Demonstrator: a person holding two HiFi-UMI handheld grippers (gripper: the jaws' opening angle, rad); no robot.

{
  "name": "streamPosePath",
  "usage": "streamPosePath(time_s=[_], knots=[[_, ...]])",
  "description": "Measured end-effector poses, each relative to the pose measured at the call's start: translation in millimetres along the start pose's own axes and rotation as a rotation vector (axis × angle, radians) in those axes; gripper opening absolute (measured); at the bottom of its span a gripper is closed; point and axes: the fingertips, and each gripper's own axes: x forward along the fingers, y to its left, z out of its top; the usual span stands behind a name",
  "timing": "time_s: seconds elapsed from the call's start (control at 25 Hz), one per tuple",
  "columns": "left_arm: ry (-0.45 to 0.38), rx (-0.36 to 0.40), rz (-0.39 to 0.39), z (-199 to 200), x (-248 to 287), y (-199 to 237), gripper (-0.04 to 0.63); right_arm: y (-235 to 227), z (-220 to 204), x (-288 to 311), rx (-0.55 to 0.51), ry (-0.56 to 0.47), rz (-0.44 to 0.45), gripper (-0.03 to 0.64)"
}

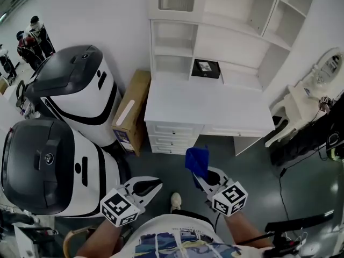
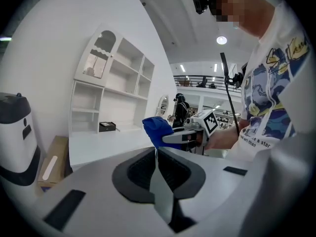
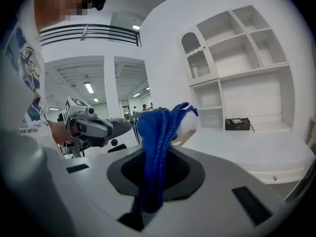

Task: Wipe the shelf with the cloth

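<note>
The right tongs [image 3: 154,157] pinch a bunched blue cloth [image 3: 159,125], probably light, soft and limp, so best held by its gathered middle, well short of the white shelf unit [image 1: 215,52], while the left tongs [image 2: 157,152] are pressed together, empty.

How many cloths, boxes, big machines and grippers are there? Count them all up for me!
Cloths: 1, the blue cloth
Boxes: 2, the black box and the cardboard box
Machines: 2, the big white-and-black machines
Grippers: 2, the left gripper and the right gripper
Total: 7
</note>
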Motion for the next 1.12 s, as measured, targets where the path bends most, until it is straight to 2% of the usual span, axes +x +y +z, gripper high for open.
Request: streamPosePath(time_s=[0.32,0.52,0.84,1.12], knots=[[-0.013,0.000,0.015,27.3,65.5,35.5,0.029,-77.9,11.3,20.3,0.013,-0.012,0.007,0.067],[-0.002,-0.014,0.003,37.2,83.9,52.2,0.029,-104.0,18.6,40.0,0.026,-0.010,0.013,0.067],[-0.024,-0.020,-0.020,48.5,95.7,125.7,0.029,-128.7,46.9,104.0,0.008,-0.017,-0.002,0.067],[-0.057,0.028,-0.066,77.6,91.6,208.2,0.029,-149.8,101.2,185.5,-0.033,-0.067,-0.045,0.067]])
